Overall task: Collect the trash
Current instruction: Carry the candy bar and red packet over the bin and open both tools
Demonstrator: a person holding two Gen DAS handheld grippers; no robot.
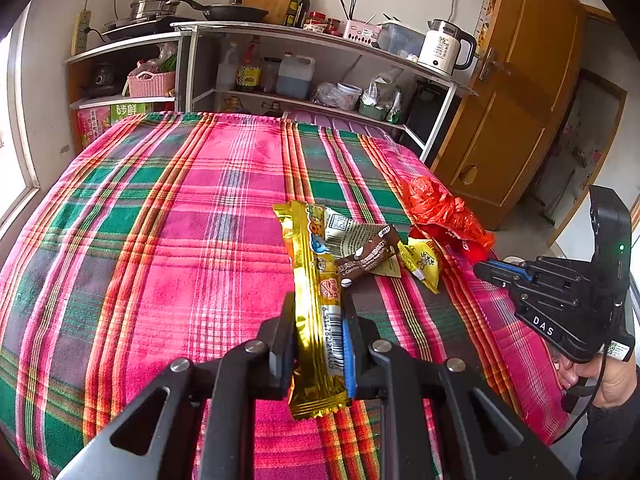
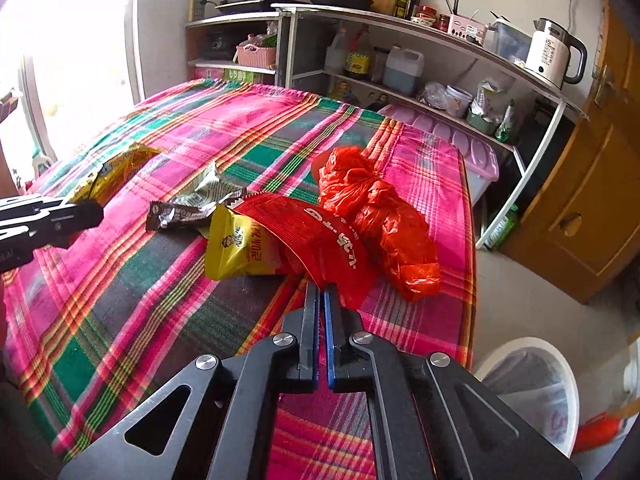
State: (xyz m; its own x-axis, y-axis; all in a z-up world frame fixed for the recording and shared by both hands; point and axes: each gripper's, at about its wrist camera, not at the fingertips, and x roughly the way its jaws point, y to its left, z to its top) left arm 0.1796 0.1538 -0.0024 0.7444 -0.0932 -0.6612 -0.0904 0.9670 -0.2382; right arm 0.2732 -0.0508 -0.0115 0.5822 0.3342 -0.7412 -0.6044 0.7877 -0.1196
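Note:
My left gripper (image 1: 318,300) is shut on a long gold snack wrapper (image 1: 314,280) and holds it above the plaid cloth. My right gripper (image 2: 321,288) is shut on the edge of a red wrapper (image 2: 316,232); it also shows in the left wrist view (image 1: 480,268). On the table lie a brown wrapper (image 2: 180,214), a grey-green wrapper (image 2: 208,188), a yellow packet (image 2: 234,246) and a crumpled red plastic bag (image 2: 376,208). The left gripper with the gold wrapper shows at the left in the right wrist view (image 2: 94,210).
The table (image 1: 160,220) has a pink and green plaid cloth. A white bin with a liner (image 2: 532,388) stands on the floor right of the table. Behind are shelves (image 1: 320,64) with bottles, pans and a kettle (image 1: 444,50). A wooden cabinet (image 1: 520,92) stands at the right.

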